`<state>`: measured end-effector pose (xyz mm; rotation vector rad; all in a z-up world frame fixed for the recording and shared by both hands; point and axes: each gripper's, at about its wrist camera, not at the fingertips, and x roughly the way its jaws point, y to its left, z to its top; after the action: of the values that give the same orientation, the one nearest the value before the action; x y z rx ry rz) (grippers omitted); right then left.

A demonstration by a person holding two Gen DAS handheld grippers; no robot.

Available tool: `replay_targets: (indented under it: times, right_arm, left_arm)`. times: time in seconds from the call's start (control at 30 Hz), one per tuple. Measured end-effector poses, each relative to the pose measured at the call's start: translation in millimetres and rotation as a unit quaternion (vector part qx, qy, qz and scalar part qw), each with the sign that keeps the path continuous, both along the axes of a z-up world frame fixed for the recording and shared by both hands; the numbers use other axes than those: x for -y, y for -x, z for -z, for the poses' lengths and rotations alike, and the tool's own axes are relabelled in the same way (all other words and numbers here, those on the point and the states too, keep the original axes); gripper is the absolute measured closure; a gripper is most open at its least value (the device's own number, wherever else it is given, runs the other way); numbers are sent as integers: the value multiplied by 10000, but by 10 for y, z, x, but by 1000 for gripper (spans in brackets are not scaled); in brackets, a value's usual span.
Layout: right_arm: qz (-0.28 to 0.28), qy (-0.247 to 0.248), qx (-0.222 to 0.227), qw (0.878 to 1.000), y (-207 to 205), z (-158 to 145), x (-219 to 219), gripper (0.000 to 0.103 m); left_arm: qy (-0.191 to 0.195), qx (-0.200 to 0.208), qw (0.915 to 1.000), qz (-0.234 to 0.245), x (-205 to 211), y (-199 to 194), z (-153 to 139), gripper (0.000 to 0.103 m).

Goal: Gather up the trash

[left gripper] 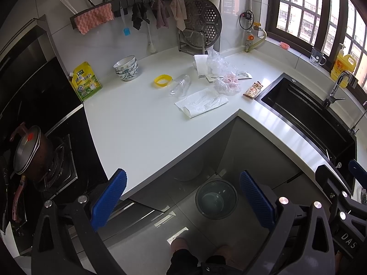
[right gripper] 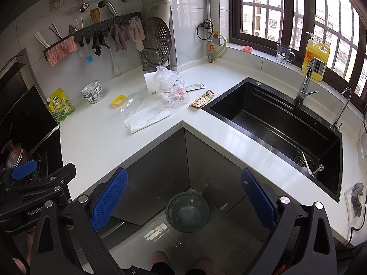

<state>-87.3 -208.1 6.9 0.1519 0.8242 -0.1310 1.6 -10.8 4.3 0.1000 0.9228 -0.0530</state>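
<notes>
Trash lies on the white L-shaped counter (left gripper: 137, 123): a flat paper towel (left gripper: 201, 102), a clear plastic cup (left gripper: 180, 85) on its side, a yellow lid ring (left gripper: 162, 80), crumpled clear bags (left gripper: 226, 83) and a snack wrapper (left gripper: 252, 89). The same litter shows in the right wrist view: paper towel (right gripper: 146, 118), cup (right gripper: 130, 103), bags (right gripper: 172, 96), wrapper (right gripper: 202, 99). A dark mesh bin (left gripper: 216, 199) (right gripper: 187, 212) stands on the floor in the counter's corner. My left gripper (left gripper: 183, 197) and right gripper (right gripper: 183, 197) both hang open and empty above the floor, well short of the trash.
A black sink (right gripper: 275, 119) with a tap (right gripper: 305, 84) fills the right counter. Stacked bowls (left gripper: 126, 68) and a green pouch (left gripper: 85, 81) stand at the back left; a pot (left gripper: 29, 151) sits on the stove. A person's feet (right gripper: 181, 262) show by the bin.
</notes>
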Motion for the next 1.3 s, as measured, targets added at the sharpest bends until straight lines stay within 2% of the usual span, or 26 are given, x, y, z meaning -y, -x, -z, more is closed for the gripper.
replay_targets:
  times: [0.77,0.87,1.0,1.3]
  right_arm:
    - [37,-65,-24,10000,-44,23,-9,8]
    - [58,-173,-13,9998,-98,52,-29,8]
    - [102,-215,16,9997,-189,96,-71,8]
    - [186,-363,-148,9991,-459,289,11,8]
  left_arm:
    - [37,13,10000,44,-2,-4,34,6]
    - [158,57,9998,103,-54,-62,49,6]
    - [88,148,9998,120,-182,-192,91,6]
    - [265,-29,9990,362,-423,-705,401,6]
